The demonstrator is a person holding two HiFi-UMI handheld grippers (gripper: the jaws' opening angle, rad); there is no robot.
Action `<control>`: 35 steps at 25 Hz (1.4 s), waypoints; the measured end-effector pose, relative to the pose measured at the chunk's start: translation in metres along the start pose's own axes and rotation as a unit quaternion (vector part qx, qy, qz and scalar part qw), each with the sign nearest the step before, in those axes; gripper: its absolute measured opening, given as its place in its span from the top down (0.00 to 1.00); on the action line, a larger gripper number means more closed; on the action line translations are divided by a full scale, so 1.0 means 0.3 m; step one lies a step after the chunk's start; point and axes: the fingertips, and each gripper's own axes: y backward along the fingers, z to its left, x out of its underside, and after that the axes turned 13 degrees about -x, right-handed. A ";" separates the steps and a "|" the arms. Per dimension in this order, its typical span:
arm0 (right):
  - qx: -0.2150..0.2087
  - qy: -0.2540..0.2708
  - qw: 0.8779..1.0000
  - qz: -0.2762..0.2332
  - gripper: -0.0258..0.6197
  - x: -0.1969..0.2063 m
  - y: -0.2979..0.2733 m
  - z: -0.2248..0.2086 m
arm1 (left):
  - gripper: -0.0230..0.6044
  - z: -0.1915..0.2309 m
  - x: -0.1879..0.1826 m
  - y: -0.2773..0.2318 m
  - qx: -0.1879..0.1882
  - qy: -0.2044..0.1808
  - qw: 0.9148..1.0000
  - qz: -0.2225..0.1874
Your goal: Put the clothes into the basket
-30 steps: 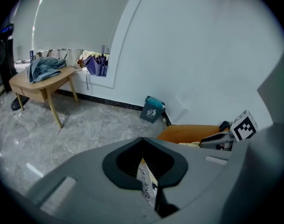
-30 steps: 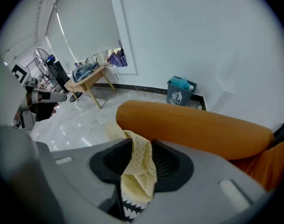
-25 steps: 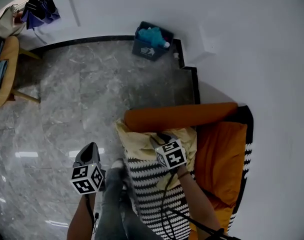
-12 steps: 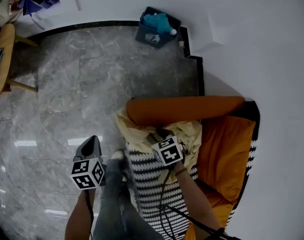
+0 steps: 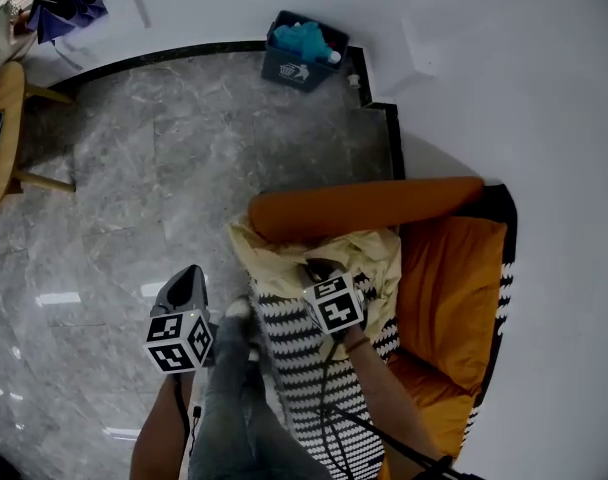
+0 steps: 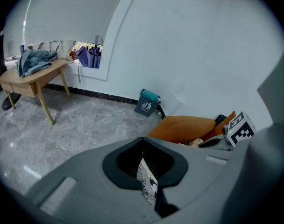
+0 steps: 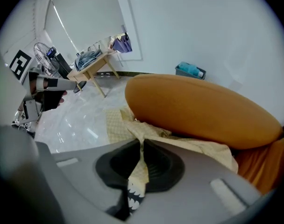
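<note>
Since its jaws just closed, right gripper (image 7: 141, 149) pinches yellow cloth (image 7: 132, 125).

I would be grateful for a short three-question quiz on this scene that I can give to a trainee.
1. Pick one: what does the right gripper grip? A a yellow cloth; B a shoe; C nothing.
2. True or false: the blue bin stands on the floor by the wall.
3. Fill in: the long roll next to the yellow cloth is coloured ____.
Key: 1 A, its jaws have just been closing and now pinch the cloth; 2 true; 3 orange.
</note>
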 end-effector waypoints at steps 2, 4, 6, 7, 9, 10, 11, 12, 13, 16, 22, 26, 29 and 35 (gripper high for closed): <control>-0.003 -0.001 1.000 -0.014 0.92 -0.011 0.040 0.028 | 0.95 -0.025 -0.010 0.014 0.006 -0.006 1.000 -0.004; -0.002 -0.002 0.999 -0.033 0.92 -0.018 0.086 0.045 | 0.95 -0.063 -0.024 0.033 0.015 -0.015 1.000 -0.011; 0.008 -0.006 0.998 -0.056 0.92 -0.021 0.135 0.046 | 0.95 -0.109 -0.039 0.055 0.026 -0.023 0.999 -0.018; 0.015 -0.010 0.997 -0.070 0.92 -0.022 0.162 0.043 | 0.95 -0.133 -0.045 0.068 0.031 -0.028 0.999 -0.022; 0.031 -0.023 0.994 -0.101 0.92 -0.022 0.228 0.041 | 0.95 -0.182 -0.053 0.101 0.044 -0.038 0.998 -0.029; 0.039 -0.030 0.992 -0.117 0.92 -0.022 0.268 0.043 | 0.95 -0.208 -0.058 0.122 0.049 -0.044 0.997 -0.033; 0.046 -0.038 0.989 -0.133 0.92 -0.021 0.311 0.045 | 0.95 -0.234 -0.064 0.145 0.055 -0.050 0.997 -0.038; 0.052 -0.046 0.987 -0.147 0.92 -0.018 0.356 0.047 | 0.95 -0.260 -0.071 0.173 0.060 -0.055 0.996 -0.043; 0.056 -0.053 0.984 -0.159 0.92 -0.012 0.400 0.052 | 0.95 -0.287 -0.076 0.204 0.065 -0.059 0.995 -0.049; 0.064 -0.068 0.978 -0.186 0.92 0.017 0.522 0.072 | 0.95 -0.362 -0.087 0.312 0.079 -0.073 0.992 -0.065; 0.097 -0.044 0.962 -0.253 0.93 0.021 0.829 0.149 | 0.95 -0.478 -0.100 0.559 0.097 -0.073 0.987 -0.106; 0.119 -0.021 0.946 -0.301 0.93 0.026 1.071 0.232 | 0.95 -0.551 -0.105 0.744 0.111 -0.072 0.982 -0.135; 0.132 -0.010 0.932 -0.339 0.93 0.038 1.245 0.307 | 0.95 -0.593 -0.117 0.889 0.125 -0.078 0.975 -0.165; 0.173 -0.004 0.900 -0.401 0.93 0.076 1.572 0.457 | 0.95 -0.629 -0.171 1.125 0.152 -0.089 0.962 -0.209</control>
